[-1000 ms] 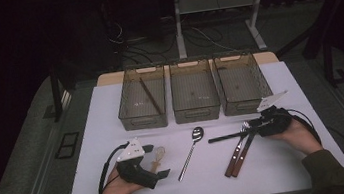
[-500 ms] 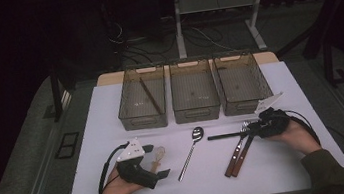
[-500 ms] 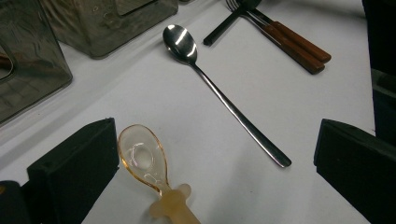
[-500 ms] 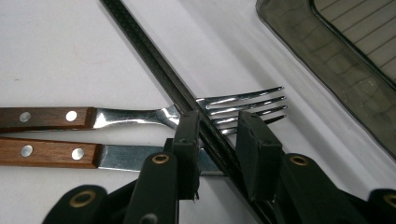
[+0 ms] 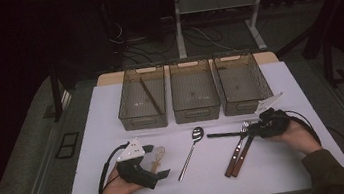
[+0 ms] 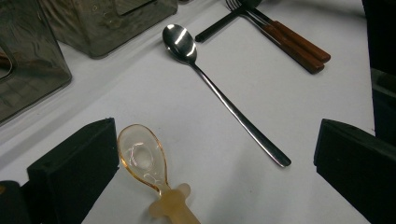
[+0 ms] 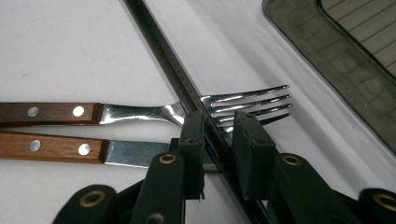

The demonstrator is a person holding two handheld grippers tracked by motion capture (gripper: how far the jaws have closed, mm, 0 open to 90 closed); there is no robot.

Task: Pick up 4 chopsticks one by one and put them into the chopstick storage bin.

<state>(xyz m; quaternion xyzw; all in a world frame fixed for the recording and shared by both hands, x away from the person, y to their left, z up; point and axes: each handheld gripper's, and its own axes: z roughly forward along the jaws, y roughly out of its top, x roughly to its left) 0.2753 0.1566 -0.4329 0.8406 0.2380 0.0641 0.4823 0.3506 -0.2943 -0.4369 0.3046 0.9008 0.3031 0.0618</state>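
Note:
A thin black stick [image 7: 159, 42] lies across the tines of a wooden-handled fork [image 7: 140, 112], with a second wooden-handled piece [image 7: 51, 147] beside it. My right gripper [image 7: 219, 126] straddles the stick. Its jaws have just been closing, and a sliver of gap still shows on one side. From above, the right gripper [image 5: 254, 129] rests at the stick's [image 5: 223, 134] right end. My left gripper [image 6: 215, 140] is open on the table, with a small amber glass spoon [image 6: 142, 161] lying between its jaws. A long metal spoon [image 6: 219, 88] lies just beyond.
Three smoky plastic bins stand in a row behind the cutlery: left [image 5: 144, 120], middle [image 5: 197, 114], right [image 5: 244, 107]. The left bin holds a brown stick [image 5: 150, 95]. The white table [image 5: 111, 110] drops into dark floor on all sides.
The right gripper's jaws have drawn closer around the black stick and its grey plate has dipped slightly. Both hands stay where they were.

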